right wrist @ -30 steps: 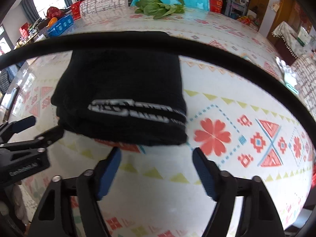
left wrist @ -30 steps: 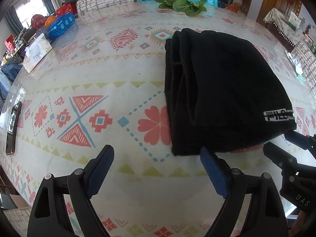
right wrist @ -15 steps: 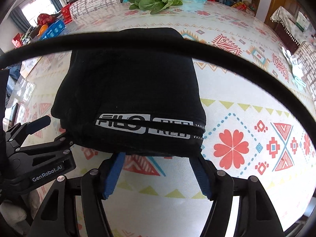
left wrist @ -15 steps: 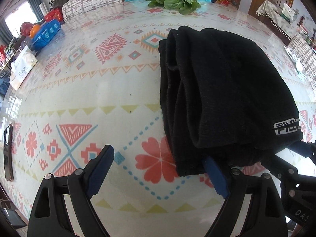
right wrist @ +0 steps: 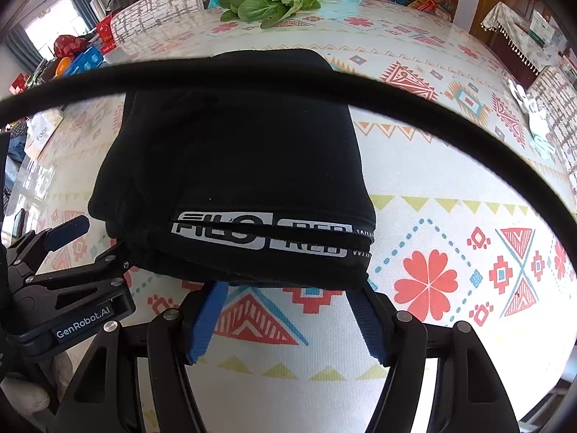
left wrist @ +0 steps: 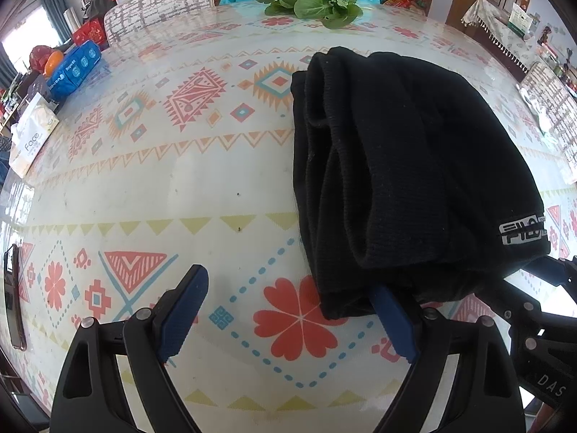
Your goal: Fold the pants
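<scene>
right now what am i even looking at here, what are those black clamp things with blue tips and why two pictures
Those are hand-held grippers, one in each of a person's hands, each with a camera looking forward along its two blue-padded fingers. So there are two pictures: one from the left gripper, one from the right gripper.

Both look down at a table with a patterned cloth. On it lies a pair of black pants, already folded into a thick bundle with a white logo near the edge. Leafy greens lie at the far end, and a tissue pack sits at the left.

Nothing is held. Both grippers are open, their fingers at the near edge of the pants.
</scene>
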`<action>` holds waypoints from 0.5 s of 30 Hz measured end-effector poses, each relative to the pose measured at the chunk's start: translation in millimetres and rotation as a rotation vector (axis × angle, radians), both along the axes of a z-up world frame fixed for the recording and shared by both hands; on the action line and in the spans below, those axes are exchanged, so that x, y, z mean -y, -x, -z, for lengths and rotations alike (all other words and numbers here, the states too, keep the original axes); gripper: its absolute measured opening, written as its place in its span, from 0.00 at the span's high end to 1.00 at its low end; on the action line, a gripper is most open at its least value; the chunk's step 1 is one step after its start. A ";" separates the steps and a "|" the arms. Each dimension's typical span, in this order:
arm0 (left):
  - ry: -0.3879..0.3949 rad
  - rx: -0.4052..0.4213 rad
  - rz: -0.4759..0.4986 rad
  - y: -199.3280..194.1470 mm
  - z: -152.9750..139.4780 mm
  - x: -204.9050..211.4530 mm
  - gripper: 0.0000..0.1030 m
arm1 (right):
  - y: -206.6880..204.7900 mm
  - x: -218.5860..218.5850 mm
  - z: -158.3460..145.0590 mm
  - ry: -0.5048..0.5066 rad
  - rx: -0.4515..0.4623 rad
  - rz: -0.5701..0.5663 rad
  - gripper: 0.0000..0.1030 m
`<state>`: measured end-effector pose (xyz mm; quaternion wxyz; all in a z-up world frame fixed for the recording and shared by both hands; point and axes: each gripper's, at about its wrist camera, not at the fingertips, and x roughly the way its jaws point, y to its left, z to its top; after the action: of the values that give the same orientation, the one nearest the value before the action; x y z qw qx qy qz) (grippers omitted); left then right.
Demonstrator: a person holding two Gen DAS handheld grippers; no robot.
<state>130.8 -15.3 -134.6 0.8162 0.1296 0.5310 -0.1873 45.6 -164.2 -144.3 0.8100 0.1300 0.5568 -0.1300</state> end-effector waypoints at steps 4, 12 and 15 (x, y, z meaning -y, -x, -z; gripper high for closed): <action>0.012 -0.007 -0.016 9.3 -5.6 -6.9 0.14 | 5.5 2.9 -3.7 0.002 0.011 0.006 0.29; 0.030 -0.003 -0.052 44.8 -20.5 -20.2 0.14 | 42.2 15.0 -18.0 -0.011 0.062 0.046 0.29; 0.030 0.012 -0.058 62.1 -27.5 -21.8 0.14 | 58.9 16.0 -20.3 -0.017 0.072 0.051 0.28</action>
<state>68.6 6.5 -107.1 0.8264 0.1030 0.5266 -0.1705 -13.2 -180.2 -124.0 0.8247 0.1559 0.5250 -0.1412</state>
